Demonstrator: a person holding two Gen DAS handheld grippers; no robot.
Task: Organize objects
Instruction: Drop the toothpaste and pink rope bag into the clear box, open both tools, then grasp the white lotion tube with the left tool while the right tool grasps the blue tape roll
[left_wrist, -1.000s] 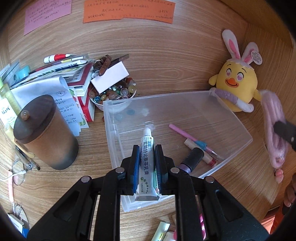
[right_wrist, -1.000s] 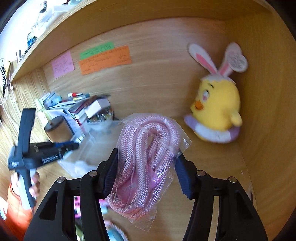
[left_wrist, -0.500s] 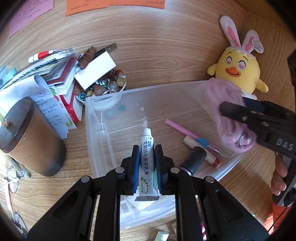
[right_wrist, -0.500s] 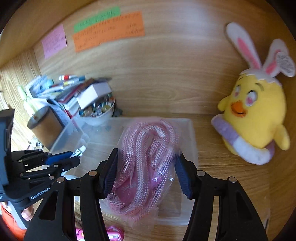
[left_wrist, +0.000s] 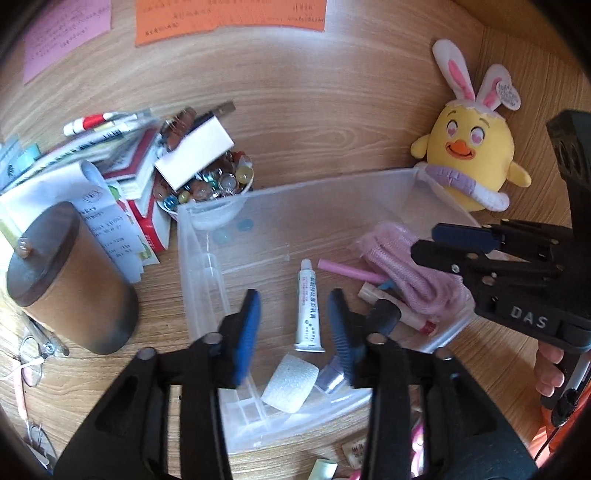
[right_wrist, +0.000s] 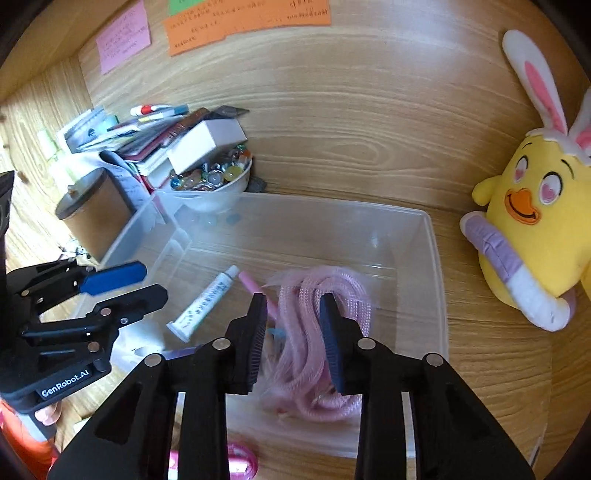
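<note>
Two grippers hovering over clear bin (left_wrist: 207, 258). Left gripper (left_wrist: 293, 325) opening, tube (left_wrist: 308, 306) lying free on bin floor, long axis pointing straight ahead. Right gripper (right_wrist: 293, 332) closing around pink rope (right_wrist: 321, 332), pads not visibly pressing.

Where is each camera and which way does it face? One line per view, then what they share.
Left wrist: on the left gripper, facing down into the clear bin; own jaws opening, tube lying loose below; right gripper and a hand at right.
Right wrist: on the right gripper, facing down into the bin; own jaws closing, pink rope beyond them, seemingly unpinched; left gripper at left.
Shared: bin, tube, rope, yellow chick plush, each other's gripper.
</note>
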